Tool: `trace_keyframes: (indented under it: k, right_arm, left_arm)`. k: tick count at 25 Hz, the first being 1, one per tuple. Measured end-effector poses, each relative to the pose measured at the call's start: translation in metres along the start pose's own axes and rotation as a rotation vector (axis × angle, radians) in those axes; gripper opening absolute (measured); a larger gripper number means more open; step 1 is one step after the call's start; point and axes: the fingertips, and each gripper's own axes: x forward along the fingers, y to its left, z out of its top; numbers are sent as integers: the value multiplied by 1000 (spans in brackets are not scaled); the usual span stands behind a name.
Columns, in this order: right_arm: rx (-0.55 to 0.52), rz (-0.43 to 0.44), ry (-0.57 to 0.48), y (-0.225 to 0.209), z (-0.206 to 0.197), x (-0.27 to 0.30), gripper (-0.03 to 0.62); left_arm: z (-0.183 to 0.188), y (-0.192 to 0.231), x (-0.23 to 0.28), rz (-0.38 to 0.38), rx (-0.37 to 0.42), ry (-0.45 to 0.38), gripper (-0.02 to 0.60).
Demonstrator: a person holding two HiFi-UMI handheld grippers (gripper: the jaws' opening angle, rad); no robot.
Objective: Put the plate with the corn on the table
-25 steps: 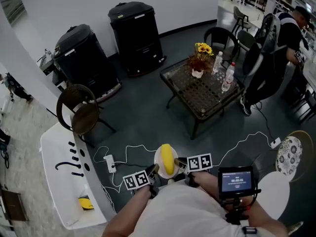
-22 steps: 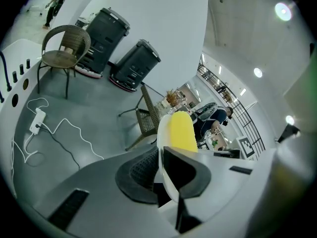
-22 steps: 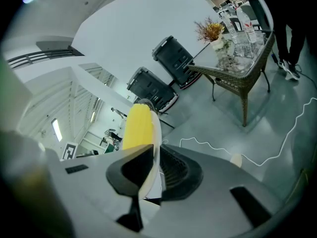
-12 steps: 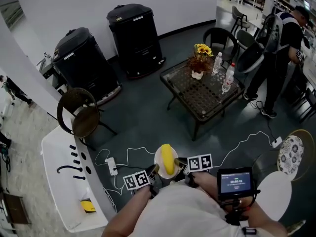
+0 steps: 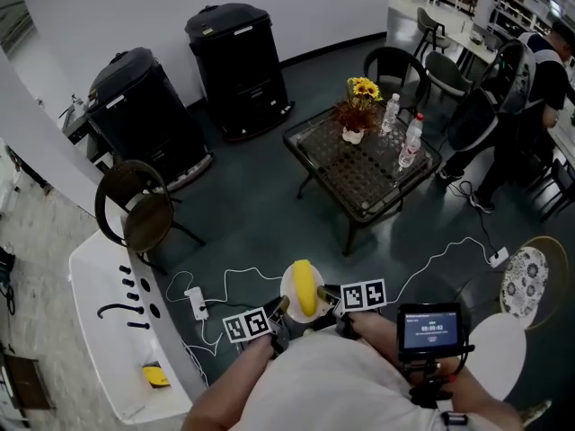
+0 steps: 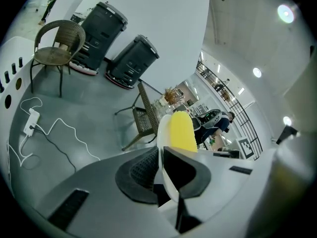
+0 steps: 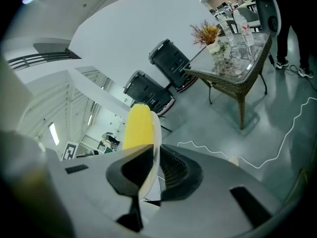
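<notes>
A small white plate [image 5: 289, 292] with a yellow corn cob [image 5: 306, 288] on it is held level in front of the person, above the dark floor. My left gripper [image 5: 281, 310] is shut on the plate's left rim [image 6: 162, 133], and my right gripper [image 5: 327, 299] is shut on its right rim [image 7: 155, 138]. The corn [image 6: 181, 132] shows beyond the jaws in the left gripper view, and the cob [image 7: 137, 128] shows likewise in the right gripper view. The glass-topped wicker table [image 5: 359, 167] stands ahead and to the right, some way off.
On the table stand a sunflower vase [image 5: 358, 108] and two bottles [image 5: 411, 144]. Two black bins [image 5: 237, 68] stand by the far wall. A wicker chair [image 5: 137, 214] and a white counter [image 5: 106, 326] are to the left. Cables and a power strip [image 5: 196, 303] lie on the floor. A person [image 5: 521, 106] stands far right.
The view has shifted a little, with the table and bins sliding slightly left in frame. The person at the far right has moved. The plate stays in both grippers as before.
</notes>
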Motion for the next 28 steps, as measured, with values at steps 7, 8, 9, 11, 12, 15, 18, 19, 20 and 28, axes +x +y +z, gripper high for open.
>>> trace_keyframes:
  k: [7, 8, 9, 11, 12, 15, 18, 19, 20, 28]
  right_arm:
    - [13, 13, 26, -16, 25, 2, 48]
    - [14, 12, 26, -19, 30, 1, 48]
    - [14, 10, 24, -24, 36, 0, 48]
    - [13, 3, 15, -33, 49, 0, 48]
    - [14, 2, 10, -37, 56, 1, 48]
    - [20, 5, -2, -45, 73, 5, 48]
    - [22, -1, -14, -54, 90, 6, 48]
    - [19, -4, -19, -57, 97, 7, 48]
    - [15, -6, -25, -59, 105, 10, 48]
    - [30, -5, -32, -88, 152, 8, 48]
  left_arm:
    - [13, -3, 26, 16, -17, 16, 38]
    - [15, -5, 31, 14, -16, 17, 38]
    - [18, -8, 37, 9, -12, 17, 38]
    - [26, -13, 50, -5, -3, 13, 38]
    - [31, -15, 56, -7, 0, 13, 38]
    - [44, -15, 70, 1, -8, 18, 38]
    - [57, -18, 86, 4, -3, 27, 38]
    - [63, -19, 91, 6, 4, 27, 38]
    - [70, -20, 95, 10, 11, 26, 38]
    - [99, -32, 146, 17, 22, 49, 38]
